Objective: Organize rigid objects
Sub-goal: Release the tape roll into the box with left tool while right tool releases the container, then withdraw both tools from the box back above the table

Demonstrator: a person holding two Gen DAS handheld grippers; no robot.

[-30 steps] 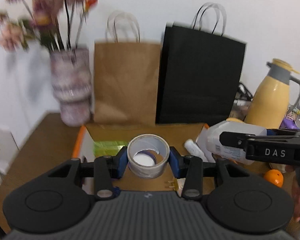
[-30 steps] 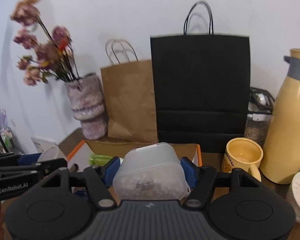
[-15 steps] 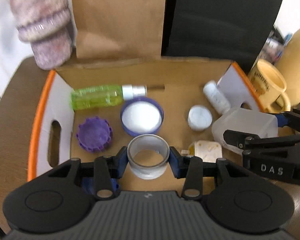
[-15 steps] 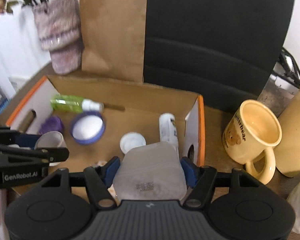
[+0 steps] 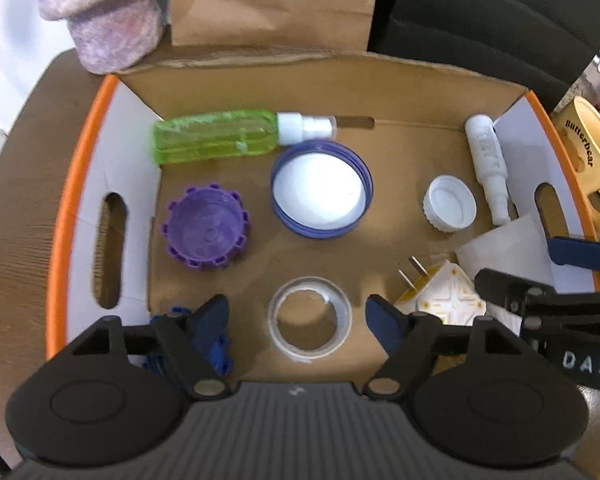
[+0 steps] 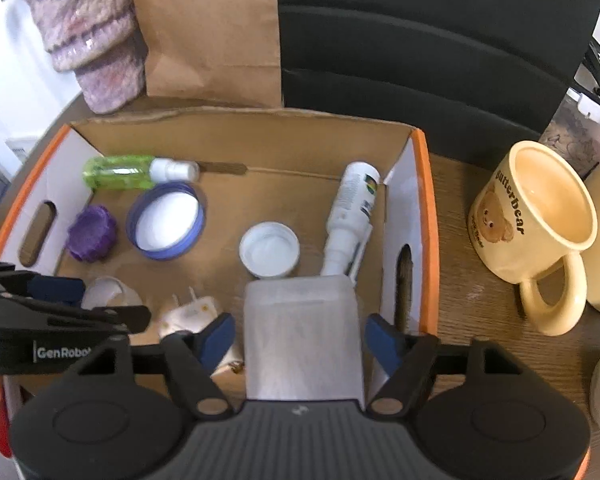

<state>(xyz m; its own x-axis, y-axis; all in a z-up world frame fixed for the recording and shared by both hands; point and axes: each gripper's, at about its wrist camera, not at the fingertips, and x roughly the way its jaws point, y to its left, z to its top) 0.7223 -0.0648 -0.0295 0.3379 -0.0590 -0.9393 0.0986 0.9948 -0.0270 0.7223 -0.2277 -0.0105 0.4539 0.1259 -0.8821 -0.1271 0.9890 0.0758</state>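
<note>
left claw apart over tape roll | right claw apart astride container | plug beside

The left hand-held gripper points steeply downward, blue fingers spread wide apart. The right hand-held gripper also tilts down, fingers parted.
</note>
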